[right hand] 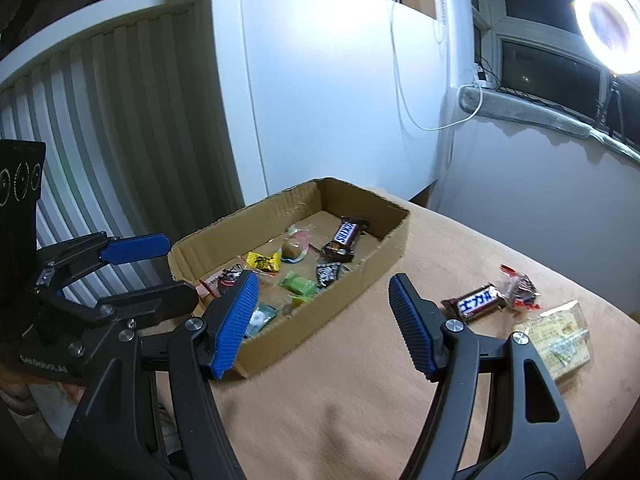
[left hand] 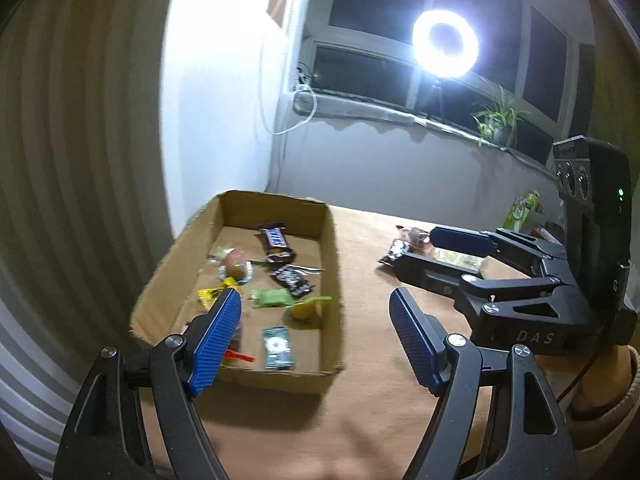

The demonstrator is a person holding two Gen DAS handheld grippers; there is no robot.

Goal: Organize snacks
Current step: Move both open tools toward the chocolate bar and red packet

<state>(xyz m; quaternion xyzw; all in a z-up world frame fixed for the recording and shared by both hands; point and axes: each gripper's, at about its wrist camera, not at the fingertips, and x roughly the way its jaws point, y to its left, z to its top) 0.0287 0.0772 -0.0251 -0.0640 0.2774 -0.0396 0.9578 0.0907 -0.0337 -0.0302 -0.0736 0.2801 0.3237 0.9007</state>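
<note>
A shallow cardboard box (left hand: pixel 332 240) (right hand: pixel 394 236) sits on the tan table and holds several wrapped snacks, among them a Snickers bar (left hand: pixel 275 238) (right hand: pixel 345 233), a green candy (left hand: pixel 272 298) (right hand: pixel 298 283) and a yellow candy (right hand: pixel 262 261). Three snacks lie on the table to the right of the box: a small dark chocolate bar (right hand: pixel 476 300) (left hand: pixel 396 250), a red-brown wrapped candy (right hand: pixel 520 288) and a clear packet (right hand: pixel 556 338). My left gripper (left hand: pixel 316 340) is open and empty above the box's near edge. My right gripper (right hand: pixel 322 324) is open and empty between the box and the loose snacks.
A tan cloth (right hand: pixel 360 400) covers the table. A ring light (left hand: pixel 445 43) on a tripod and a potted plant (left hand: pixel 496 122) stand at the window sill. A green carton (left hand: pixel 520 210) stands at the table's far right. A white cabinet (right hand: pixel 320 80) is behind the box.
</note>
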